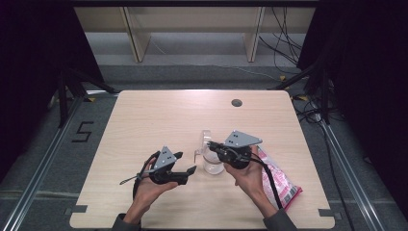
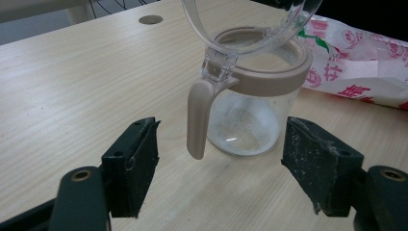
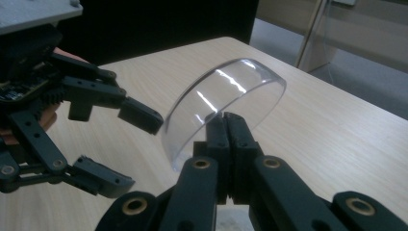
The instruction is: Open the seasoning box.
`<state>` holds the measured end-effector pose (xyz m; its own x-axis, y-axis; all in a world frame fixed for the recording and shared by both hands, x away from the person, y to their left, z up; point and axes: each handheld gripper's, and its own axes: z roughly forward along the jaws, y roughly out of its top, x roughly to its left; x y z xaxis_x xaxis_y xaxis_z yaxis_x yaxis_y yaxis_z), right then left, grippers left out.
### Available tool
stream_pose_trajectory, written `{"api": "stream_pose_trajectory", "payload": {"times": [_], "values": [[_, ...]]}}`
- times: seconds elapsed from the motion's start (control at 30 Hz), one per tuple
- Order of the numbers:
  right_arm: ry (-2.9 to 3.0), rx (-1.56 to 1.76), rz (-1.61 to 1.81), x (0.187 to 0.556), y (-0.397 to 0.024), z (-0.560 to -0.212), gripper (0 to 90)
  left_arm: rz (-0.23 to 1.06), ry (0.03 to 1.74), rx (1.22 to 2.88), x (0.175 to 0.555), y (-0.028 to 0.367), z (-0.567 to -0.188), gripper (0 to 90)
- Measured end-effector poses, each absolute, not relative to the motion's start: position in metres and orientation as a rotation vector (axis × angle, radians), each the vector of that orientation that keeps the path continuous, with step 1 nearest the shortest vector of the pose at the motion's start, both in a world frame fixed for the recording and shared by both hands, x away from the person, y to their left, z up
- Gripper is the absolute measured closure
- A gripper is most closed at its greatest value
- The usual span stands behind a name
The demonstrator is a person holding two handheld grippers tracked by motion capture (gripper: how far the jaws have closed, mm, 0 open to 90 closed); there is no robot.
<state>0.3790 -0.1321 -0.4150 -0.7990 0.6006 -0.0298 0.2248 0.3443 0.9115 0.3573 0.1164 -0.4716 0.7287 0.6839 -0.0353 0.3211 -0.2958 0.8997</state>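
Right tool [image 3: 226,126] clamped on clear lid [image 3: 226,91]; left tool [image 2: 219,166] wide, empty.

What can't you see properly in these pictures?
- Jar contents: left gripper view, whitish film on the glass, too faint to name.
- Pink bag: high view, print too small; the right hand and cable cover part.
- Clear lid: right gripper view, the shut right gripper hides its lower edge.

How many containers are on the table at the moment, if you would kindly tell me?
1: a clear jar with a beige collar stands near the table's middle, beside a pink-and-white bag. The bag could hide something small.
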Motion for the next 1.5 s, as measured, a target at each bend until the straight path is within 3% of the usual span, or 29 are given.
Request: {"api": "stream_pose_trajectory", "payload": {"times": [0.43,1.1,1.27,1.5], "values": [[2.257,0.674,1.463,0.374,-0.119,-0.408,87.6,0.434,0.804,1.872,0.361,0.123,-0.477,28.2],[2.167,0.945,1.384,0.372,-0.257,-0.413,55.4,0.421,0.805,1.854,0.360,0.124,-0.477,27.5],[2.166,1.078,1.365,0.370,-0.296,-0.428,52.2,0.407,0.806,1.846,0.360,0.123,-0.477,27.4],[2.206,1.158,1.324,0.372,-0.315,-0.449,50.0,0.416,0.810,1.849,0.360,0.124,-0.477,27.3]]}}
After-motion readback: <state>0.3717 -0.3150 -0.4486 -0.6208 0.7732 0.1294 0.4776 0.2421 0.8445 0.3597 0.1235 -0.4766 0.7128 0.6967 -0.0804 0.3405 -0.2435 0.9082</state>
